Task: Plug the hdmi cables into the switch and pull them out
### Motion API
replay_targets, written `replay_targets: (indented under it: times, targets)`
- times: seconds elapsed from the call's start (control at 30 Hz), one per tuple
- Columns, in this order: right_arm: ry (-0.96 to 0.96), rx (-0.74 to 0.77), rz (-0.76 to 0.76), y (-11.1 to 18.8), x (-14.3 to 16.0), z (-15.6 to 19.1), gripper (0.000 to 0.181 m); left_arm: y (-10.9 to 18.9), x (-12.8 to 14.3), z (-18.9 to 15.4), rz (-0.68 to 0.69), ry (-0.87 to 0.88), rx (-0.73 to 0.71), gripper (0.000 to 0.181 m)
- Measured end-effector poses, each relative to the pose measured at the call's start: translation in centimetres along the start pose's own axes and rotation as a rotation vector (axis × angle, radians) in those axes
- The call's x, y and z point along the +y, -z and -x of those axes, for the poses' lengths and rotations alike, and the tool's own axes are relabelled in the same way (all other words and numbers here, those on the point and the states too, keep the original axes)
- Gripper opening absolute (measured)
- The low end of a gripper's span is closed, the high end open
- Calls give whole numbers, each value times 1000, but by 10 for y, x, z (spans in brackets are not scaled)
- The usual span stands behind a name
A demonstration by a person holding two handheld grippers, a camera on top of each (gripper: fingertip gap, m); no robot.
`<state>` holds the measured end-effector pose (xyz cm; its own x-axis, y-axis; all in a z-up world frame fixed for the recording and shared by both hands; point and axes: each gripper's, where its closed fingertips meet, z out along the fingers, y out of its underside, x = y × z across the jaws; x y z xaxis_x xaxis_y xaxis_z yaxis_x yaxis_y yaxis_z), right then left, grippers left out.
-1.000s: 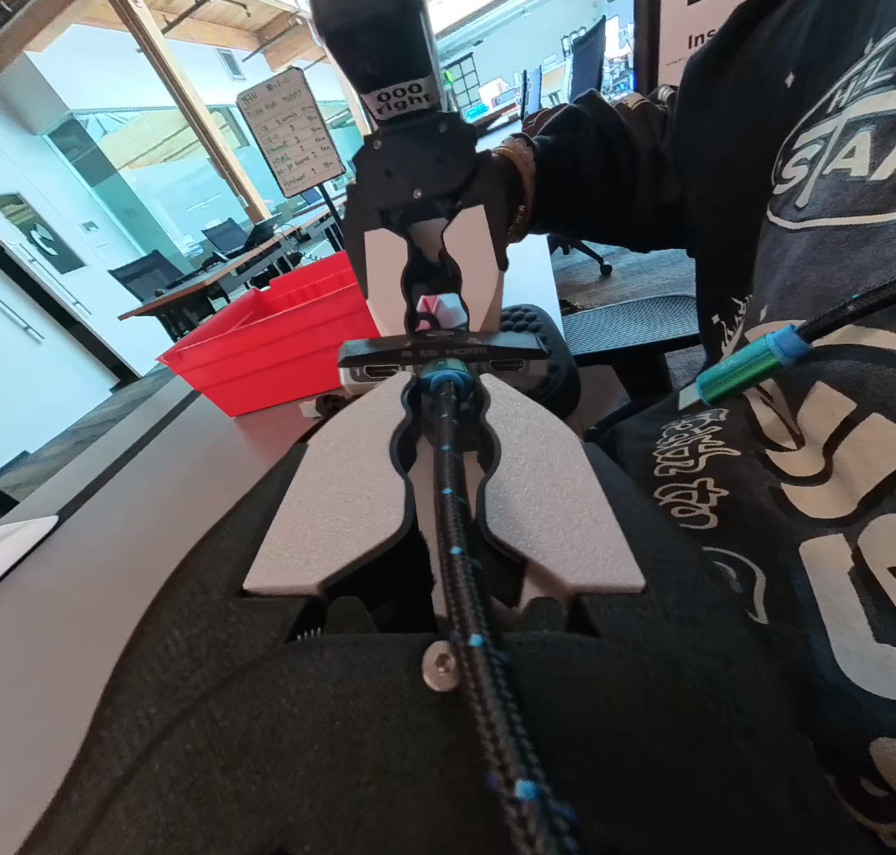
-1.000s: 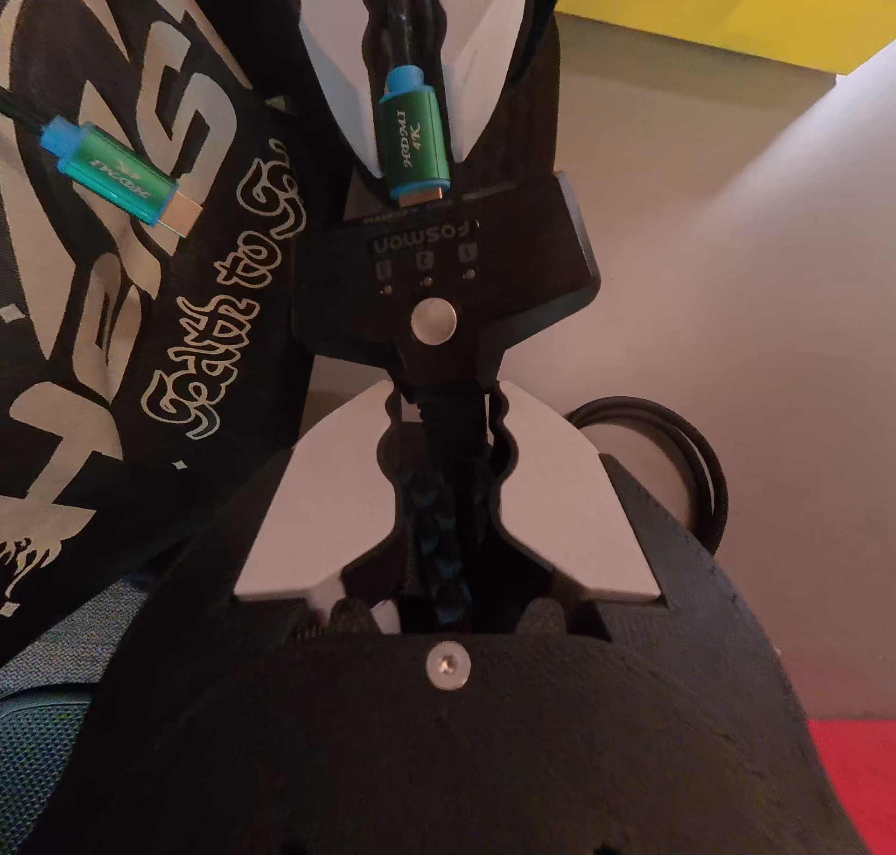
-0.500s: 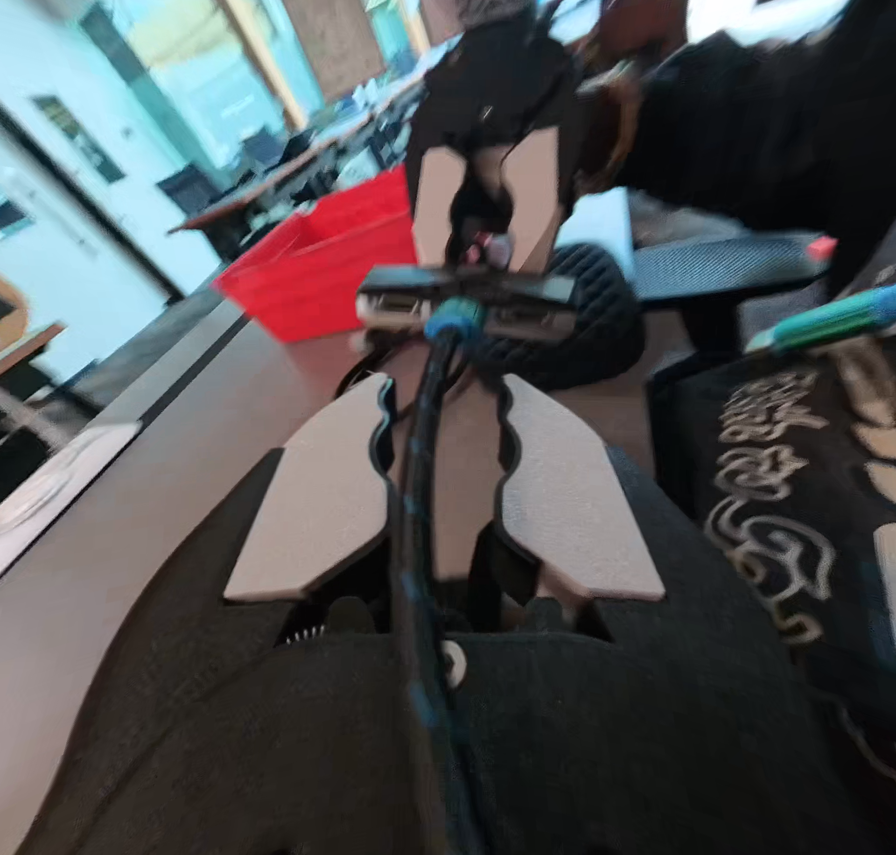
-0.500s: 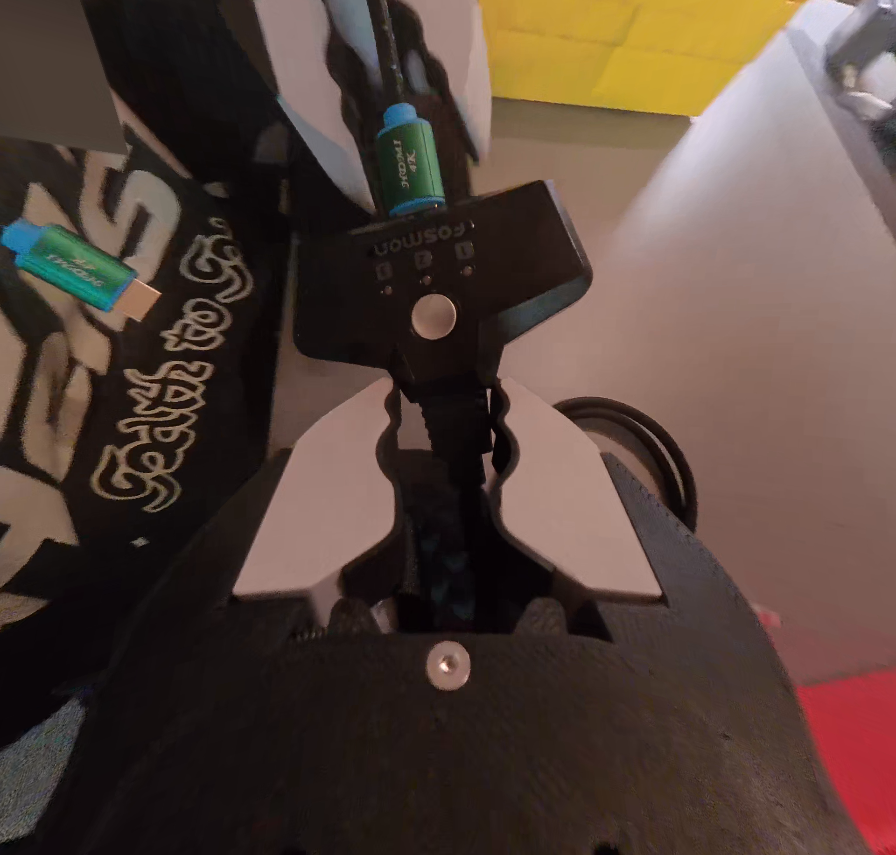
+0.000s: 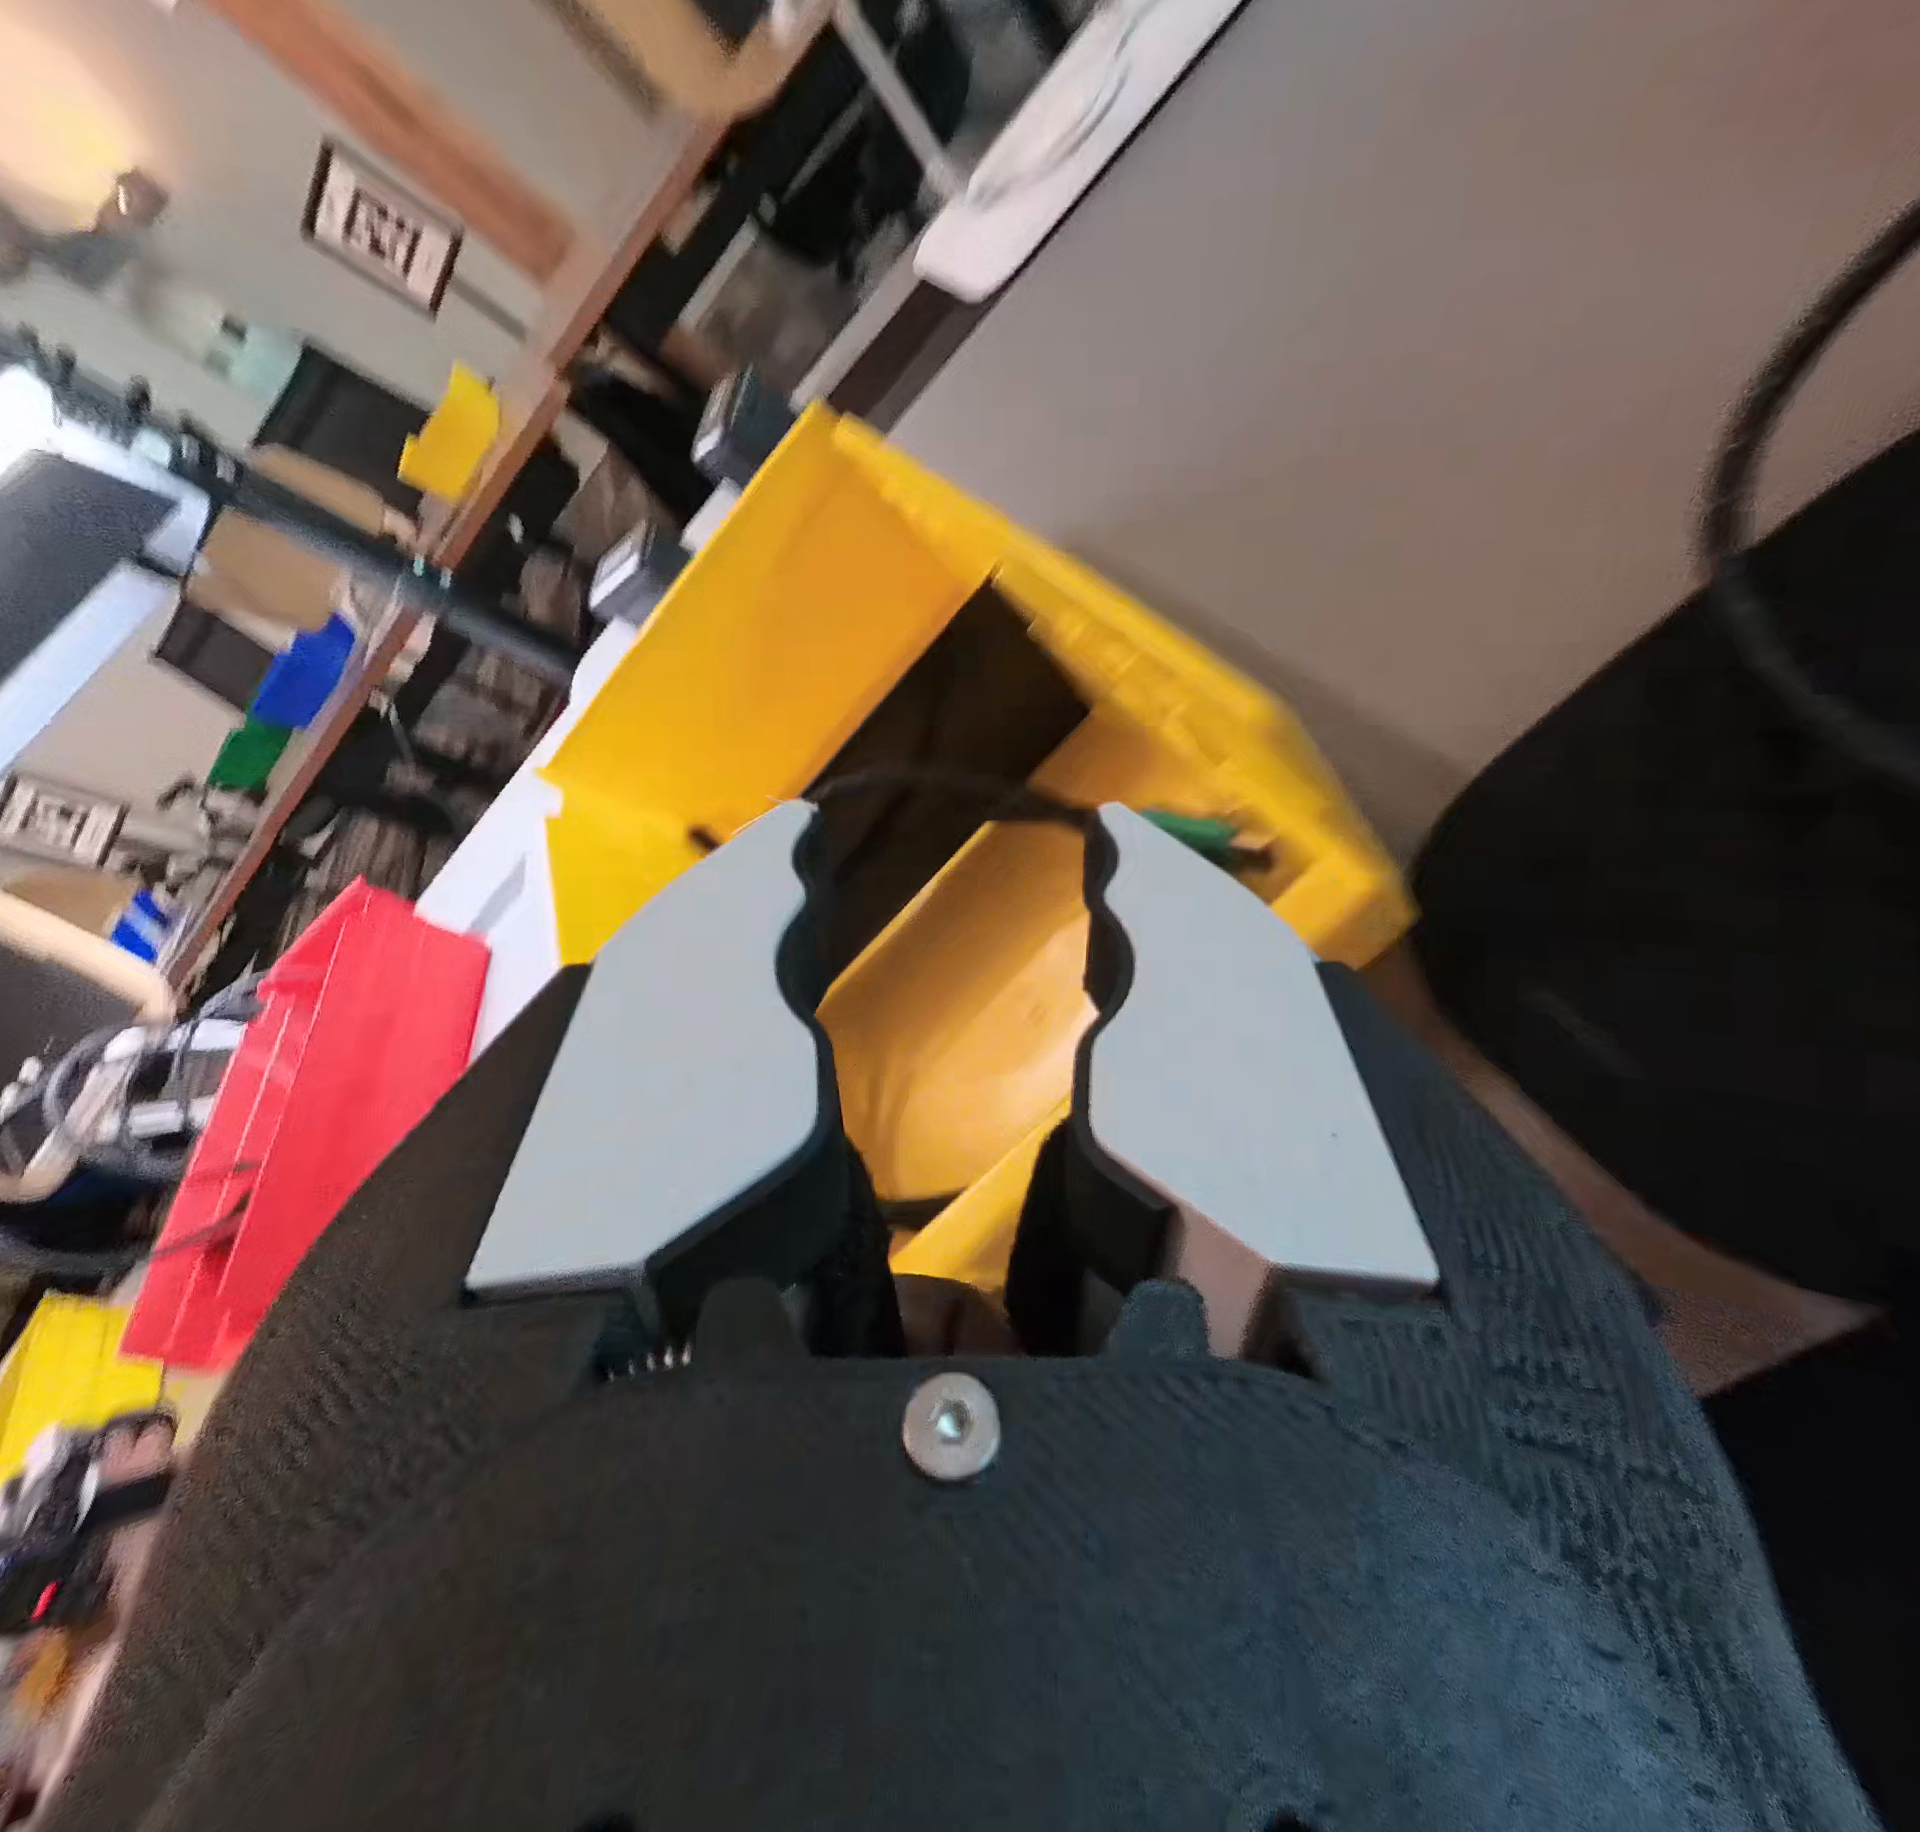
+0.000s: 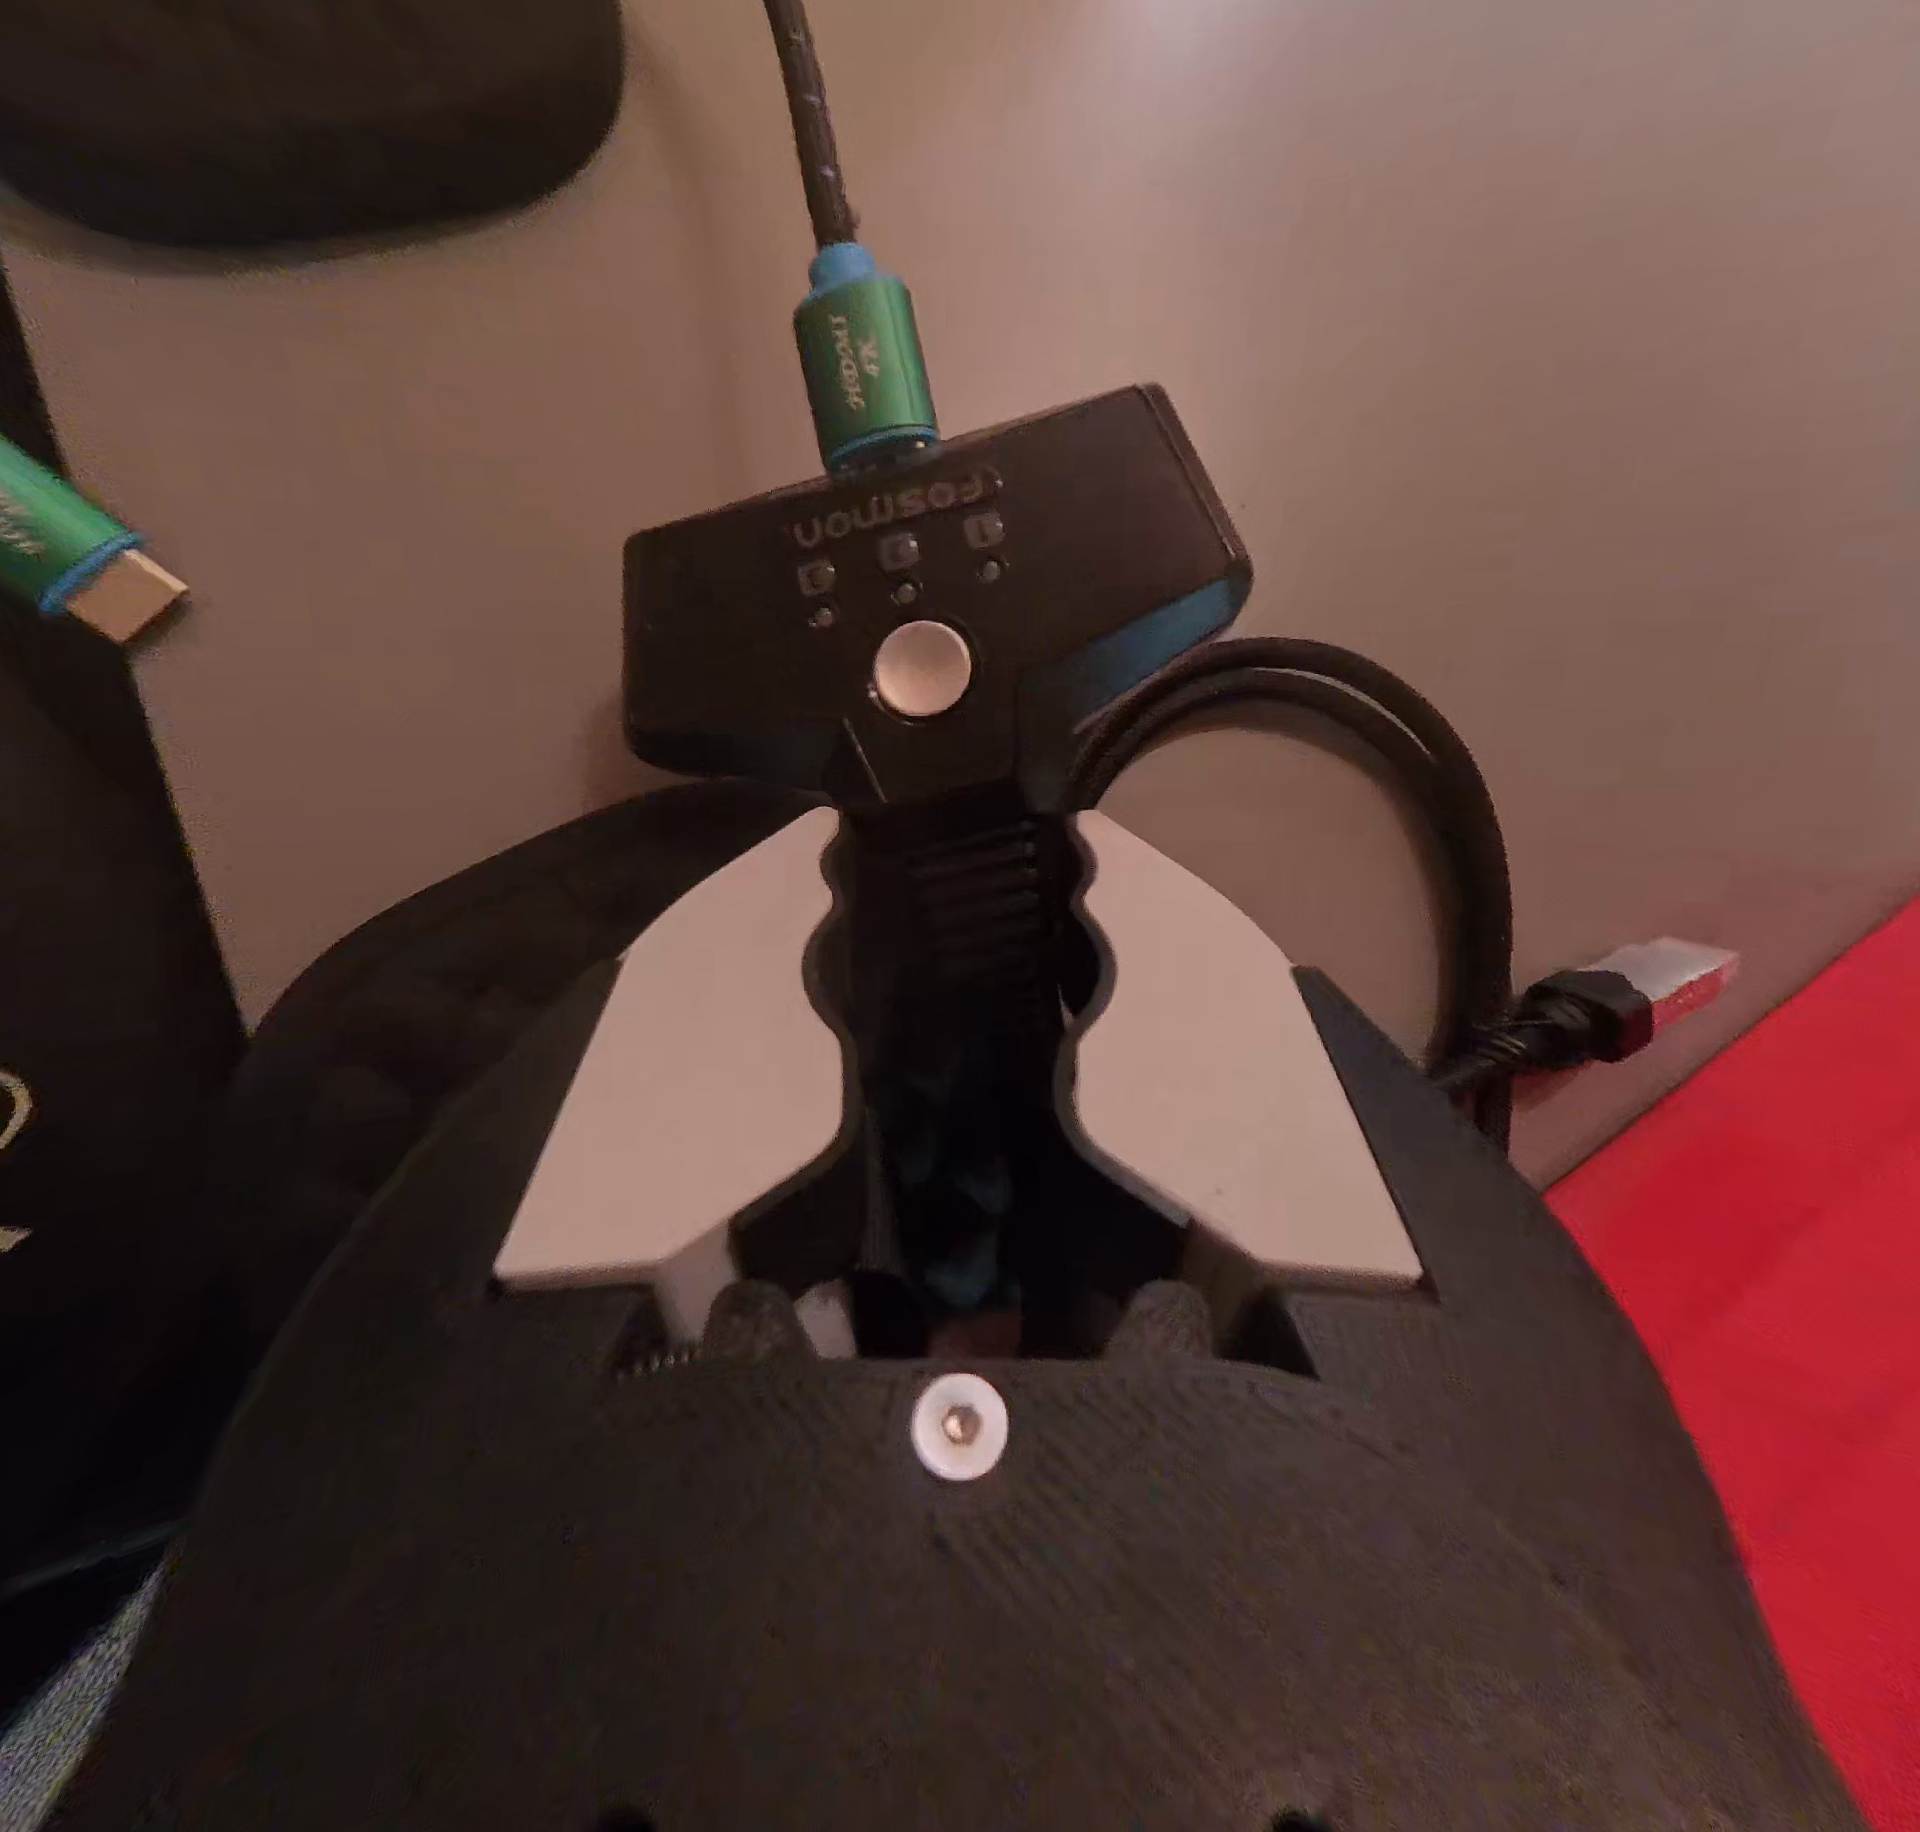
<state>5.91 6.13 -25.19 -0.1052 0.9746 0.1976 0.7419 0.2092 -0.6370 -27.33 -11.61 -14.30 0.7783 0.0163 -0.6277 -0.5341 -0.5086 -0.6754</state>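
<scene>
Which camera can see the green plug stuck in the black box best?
The right wrist view. There the green plug stands in the far edge of the black switch box, sharp and unblocked, while the right claw grips the box's tail. The left wrist view shows neither, only the open left claw over a yellow bin.

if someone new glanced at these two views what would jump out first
In the right wrist view, the right gripper clamps the black hdmi switch by its cable stub, a green hdmi plug seated in its far edge. In the left wrist view, the open, empty left gripper faces a yellow bin.
</scene>
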Motion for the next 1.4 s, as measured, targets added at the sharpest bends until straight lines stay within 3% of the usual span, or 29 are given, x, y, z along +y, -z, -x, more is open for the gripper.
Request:
replay_targets:
  times: [0.1, 0.2, 0.37, 0.53, 0.67, 0.9, 1.13, 1.27, 1.4]
  targets:
    - [2, 87, -18, 3, -2, -10, 62, -21, 27, 32, 109, 87, -18, 46]
    - [-27, 40, -192, 21, -25, -2, 75, -50, 45, 54, 212, 37, -18, 45]
    - [-103, -29, -549, 75, -57, 9, 70, -89, 76, 66, 412, -116, 39, 45]
    - [-134, -84, -718, 110, -65, 15, 64, -109, 81, 73, 421, -208, 32, 28]
    - [-162, -107, -842, 133, -76, 15, 58, -101, 79, 83, 396, -169, -10, 8]
    - [-163, -133, -965, 146, -95, 23, 53, -20, 16, 131, 126, -47, -331, 8]
    - [-64, -141, -941, 118, -117, 52, 54, 77, -66, 150, -175, -101, -760, 7]
    - [-13, -72, -991, 103, -138, 65, 56, 97, -114, 127, -357, -102, -802, 7]
    - [22, 73, -1131, 97, -160, 76, 68, 90, -159, 89, -490, -70, -718, 7]
